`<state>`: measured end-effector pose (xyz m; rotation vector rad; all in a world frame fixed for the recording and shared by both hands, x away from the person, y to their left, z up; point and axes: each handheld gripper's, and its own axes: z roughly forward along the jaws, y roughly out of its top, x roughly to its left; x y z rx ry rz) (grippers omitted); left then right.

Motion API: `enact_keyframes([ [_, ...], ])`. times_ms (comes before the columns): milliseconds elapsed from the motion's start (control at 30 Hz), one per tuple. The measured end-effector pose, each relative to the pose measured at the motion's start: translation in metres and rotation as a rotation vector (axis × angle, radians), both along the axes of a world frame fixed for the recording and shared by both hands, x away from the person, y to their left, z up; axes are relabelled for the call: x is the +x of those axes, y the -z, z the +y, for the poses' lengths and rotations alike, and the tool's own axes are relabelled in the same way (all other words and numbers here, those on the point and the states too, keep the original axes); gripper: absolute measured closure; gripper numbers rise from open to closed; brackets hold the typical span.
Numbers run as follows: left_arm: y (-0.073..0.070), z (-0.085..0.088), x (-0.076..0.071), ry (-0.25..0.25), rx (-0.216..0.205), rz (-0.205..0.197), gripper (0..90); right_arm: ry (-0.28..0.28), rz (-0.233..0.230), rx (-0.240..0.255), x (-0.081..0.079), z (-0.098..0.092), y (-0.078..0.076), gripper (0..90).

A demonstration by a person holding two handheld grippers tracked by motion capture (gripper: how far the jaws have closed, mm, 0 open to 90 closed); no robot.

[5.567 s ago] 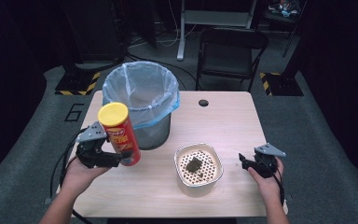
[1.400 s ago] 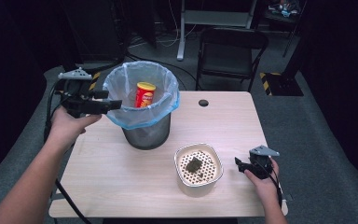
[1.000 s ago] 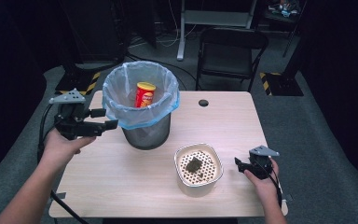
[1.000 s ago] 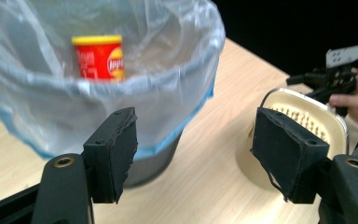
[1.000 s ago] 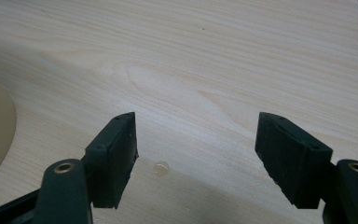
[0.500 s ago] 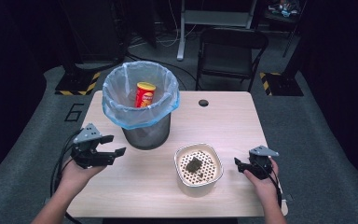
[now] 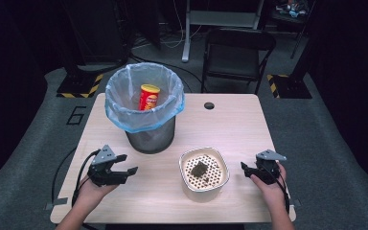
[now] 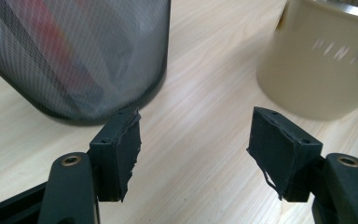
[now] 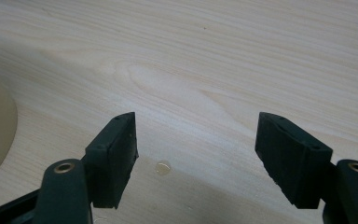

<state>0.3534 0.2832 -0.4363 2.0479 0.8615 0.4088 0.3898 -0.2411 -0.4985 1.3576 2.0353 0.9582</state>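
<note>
Gaping jaws on both: left gripper (image 7: 124,170) and right gripper (image 7: 245,167) spread wide, nothing between, low over the wood table (image 7: 230,124). Cream perforated container (image 7: 204,175) sits between them. Red chip can (image 7: 148,97) stands inside the lined mesh bin (image 7: 145,108), behind left gripper.

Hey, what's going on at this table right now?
A person holds a gripper in each hand over a wooden table. The left gripper and right gripper both have open, empty jaws. A chip can stands inside the lined bin. A cream container with a dark lump on its perforated insert sits between the grippers.
</note>
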Motion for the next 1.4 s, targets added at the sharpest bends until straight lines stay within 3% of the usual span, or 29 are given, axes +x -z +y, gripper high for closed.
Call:
enact_keyframes([
  [233, 0.033, 0.013, 0.001, -0.008, -0.012, 0.049, 33.1, 0.003, -0.001, -0.005, 0.000, 0.001, 0.001, 29.0],
  [400, 0.044, 0.023, 0.004, -0.023, -0.001, 0.057, 32.7, 0.002, 0.000, -0.006, 0.001, 0.002, 0.001, 29.0],
  [567, 0.058, 0.036, 0.009, -0.077, -0.014, 0.077, 32.7, -0.004, 0.002, -0.011, 0.001, 0.003, 0.002, 29.0],
  [600, 0.060, 0.037, 0.009, -0.087, -0.026, 0.103, 32.7, -0.006, 0.000, -0.012, 0.001, 0.003, 0.002, 29.0],
  [800, 0.068, 0.043, 0.013, -0.128, -0.020, 0.119, 31.7, -0.024, 0.000, -0.022, 0.001, 0.005, 0.003, 28.9],
  [867, 0.074, 0.046, 0.015, -0.173, -0.043, 0.134, 31.0, -0.032, 0.001, -0.029, 0.002, 0.007, 0.004, 28.9],
  [1033, 0.076, 0.050, 0.016, -0.206, -0.041, 0.116, 28.3, -0.037, 0.016, -0.043, 0.002, 0.010, 0.008, 28.8],
  [1167, 0.080, 0.057, 0.019, -0.238, -0.003, 0.122, 24.3, -0.040, 0.019, -0.052, 0.003, 0.011, 0.009, 28.6],
  [1400, 0.084, 0.067, 0.024, -0.314, 0.027, 0.107, 18.1, -0.023, 0.025, -0.046, 0.002, 0.011, 0.011, 27.8],
])
